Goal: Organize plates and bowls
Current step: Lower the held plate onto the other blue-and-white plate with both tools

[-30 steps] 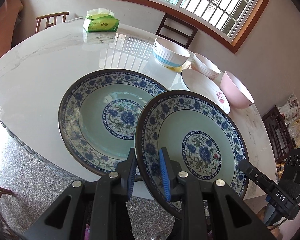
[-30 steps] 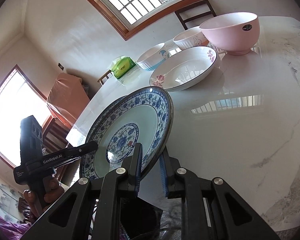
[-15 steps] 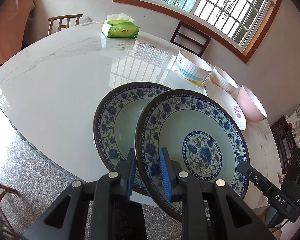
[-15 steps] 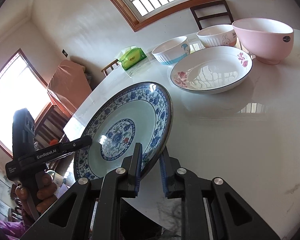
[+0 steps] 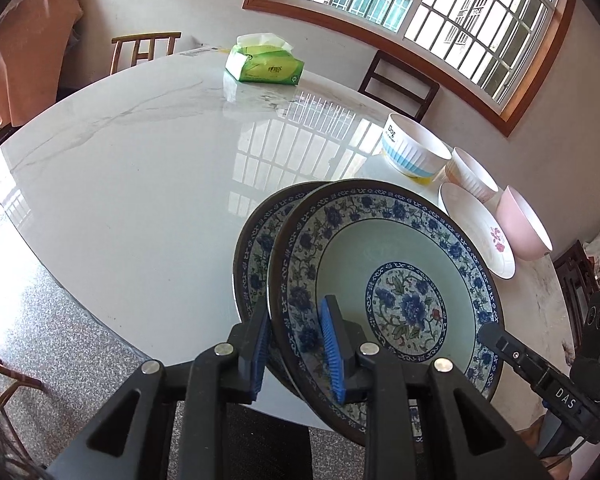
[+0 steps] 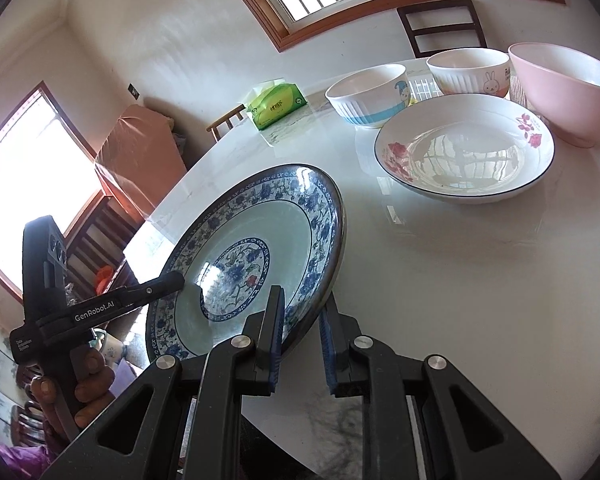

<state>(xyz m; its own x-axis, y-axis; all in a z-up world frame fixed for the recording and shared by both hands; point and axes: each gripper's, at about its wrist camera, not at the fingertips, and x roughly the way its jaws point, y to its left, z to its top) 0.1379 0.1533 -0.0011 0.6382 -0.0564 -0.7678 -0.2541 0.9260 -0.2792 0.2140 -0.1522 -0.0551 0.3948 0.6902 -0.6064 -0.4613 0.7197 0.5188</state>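
Over table (image 5: pixel 140 200) edge, blue floral plate (image 5: pixel 396 292) tilting, face toward left camera, glossy celadon centre; left tongs (image 5: pixel 296 356) and right tongs (image 6: pixel 300 344) both gripping its rim.

green tissue pack (image 5: pixel 265 65) on marble table (image 5: pixel 140 184), wooden chairs (image 5: pixel 400 84), barred window (image 5: pixel 420 12)

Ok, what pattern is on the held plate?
Blue floral border and centre on pale green plate; left wrist view.

Lower blue-patterned plate (image 5: pixel 256 240) mostly hidden behind held blue-patterned plate (image 5: pixel 384 280); floral plate (image 5: pixel 480 232) partly covered too; pink bowl (image 6: pixel 572 92) cut off at right edge; small-bowl lettering unreadable.
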